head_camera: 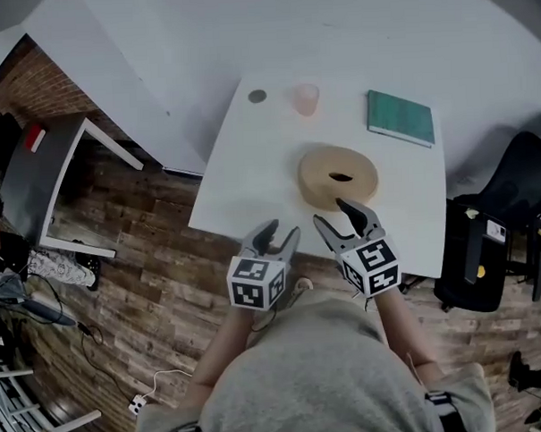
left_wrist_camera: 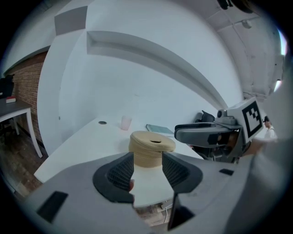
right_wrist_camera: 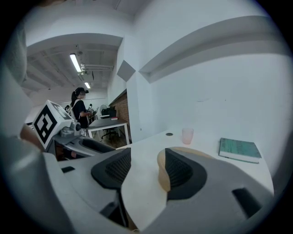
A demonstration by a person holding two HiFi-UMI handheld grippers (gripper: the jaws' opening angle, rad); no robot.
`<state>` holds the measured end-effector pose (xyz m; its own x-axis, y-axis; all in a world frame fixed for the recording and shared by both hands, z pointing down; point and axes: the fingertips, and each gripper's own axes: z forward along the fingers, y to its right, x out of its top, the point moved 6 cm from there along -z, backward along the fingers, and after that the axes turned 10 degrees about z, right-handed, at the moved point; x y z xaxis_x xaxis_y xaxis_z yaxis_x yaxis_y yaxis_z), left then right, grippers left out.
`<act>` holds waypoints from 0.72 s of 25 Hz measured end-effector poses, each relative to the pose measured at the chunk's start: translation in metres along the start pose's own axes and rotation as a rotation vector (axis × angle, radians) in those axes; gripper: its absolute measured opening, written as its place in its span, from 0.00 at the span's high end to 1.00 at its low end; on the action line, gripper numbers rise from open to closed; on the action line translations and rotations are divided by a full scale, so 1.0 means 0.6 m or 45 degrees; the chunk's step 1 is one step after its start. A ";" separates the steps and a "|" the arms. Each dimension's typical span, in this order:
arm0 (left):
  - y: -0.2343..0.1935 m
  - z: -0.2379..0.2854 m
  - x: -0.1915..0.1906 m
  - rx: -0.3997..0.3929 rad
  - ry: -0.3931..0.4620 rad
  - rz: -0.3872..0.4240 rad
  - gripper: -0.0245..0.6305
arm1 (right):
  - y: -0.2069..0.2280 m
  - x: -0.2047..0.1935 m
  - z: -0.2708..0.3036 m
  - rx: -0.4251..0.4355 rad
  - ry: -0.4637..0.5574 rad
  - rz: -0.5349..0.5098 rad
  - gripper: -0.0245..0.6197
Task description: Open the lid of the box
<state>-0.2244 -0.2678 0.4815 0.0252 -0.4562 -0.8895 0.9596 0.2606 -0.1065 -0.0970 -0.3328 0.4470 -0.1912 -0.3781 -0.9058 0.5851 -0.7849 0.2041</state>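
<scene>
At the worktop's [head_camera: 241, 167] near edge, the left tongs [head_camera: 283, 233] hang released with nothing between them. The right tongs [head_camera: 332, 211], also released and empty, sit just beside the round tan box [head_camera: 338, 176] at their 12 o'clock. Beyond the box stand a pink cup [head_camera: 307, 99] at 11 o'clock and a green book [head_camera: 400, 117] at 1 o'clock.

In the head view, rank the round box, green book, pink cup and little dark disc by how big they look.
1. box, though it is also nearest the camera
2. book, a bit smaller
3. cup
4. disc, only slightly smaller than the cup
</scene>
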 end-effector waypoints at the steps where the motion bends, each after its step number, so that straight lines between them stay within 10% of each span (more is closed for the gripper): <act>1: -0.004 0.009 -0.001 -0.008 -0.009 0.003 0.68 | 0.005 -0.001 0.006 -0.003 -0.013 -0.013 0.60; 18: -0.030 0.160 -0.040 -0.164 -0.198 0.087 0.60 | 0.077 -0.040 0.087 -0.066 -0.325 -0.348 0.64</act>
<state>-0.2154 -0.3430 0.5474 0.1414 -0.5572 -0.8183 0.9108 0.3972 -0.1131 -0.1068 -0.3857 0.4974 -0.5321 -0.2738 -0.8012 0.5236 -0.8501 -0.0572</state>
